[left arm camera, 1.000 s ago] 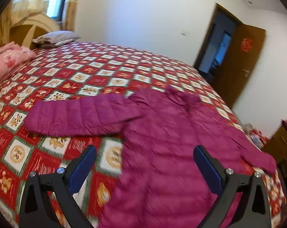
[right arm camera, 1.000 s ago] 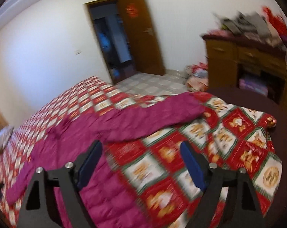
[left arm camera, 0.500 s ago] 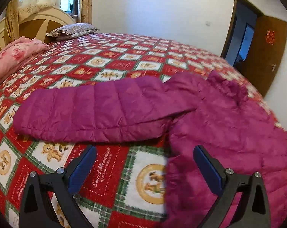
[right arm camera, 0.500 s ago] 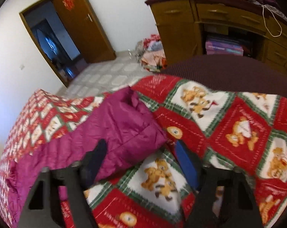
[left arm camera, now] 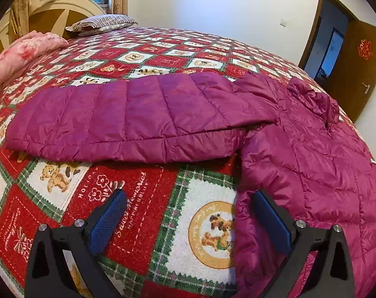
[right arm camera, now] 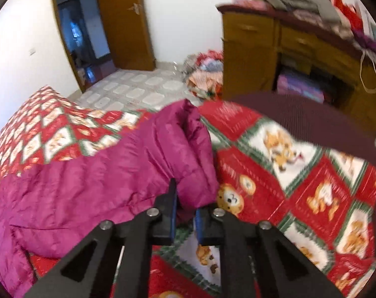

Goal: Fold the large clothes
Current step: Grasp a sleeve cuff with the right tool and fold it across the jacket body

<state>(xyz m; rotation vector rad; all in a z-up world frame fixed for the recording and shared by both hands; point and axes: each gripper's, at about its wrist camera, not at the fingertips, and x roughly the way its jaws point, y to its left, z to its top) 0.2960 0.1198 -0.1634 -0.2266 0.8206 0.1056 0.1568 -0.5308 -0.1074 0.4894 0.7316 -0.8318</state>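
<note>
The right claw (right arm camera: 185, 211) has its jaws pinched tight on the cuff end of the jacket's sleeve (right arm camera: 188, 154), a fold of purple cloth caught between the blue pads. That seems the sensible place to grip: taking the sleeve by its tip lets the whole length be carried over onto the jacket's body.

The left claw (left arm camera: 188, 221) hovers with jaws spread wide and nothing pressed between them; its right-hand pad sits just beside the jacket's side edge, likely lining up for a grip there.

The purple puffer jacket (left arm camera: 312, 154) lies flat on the checked quilt (left arm camera: 143, 198) of the bed, its other sleeve (left arm camera: 128, 119) stretched out sideways from the jacket's body towards the pink bedding (left arm camera: 19, 52). Spread like this, it is ready for folding, which has barely begun.
</note>
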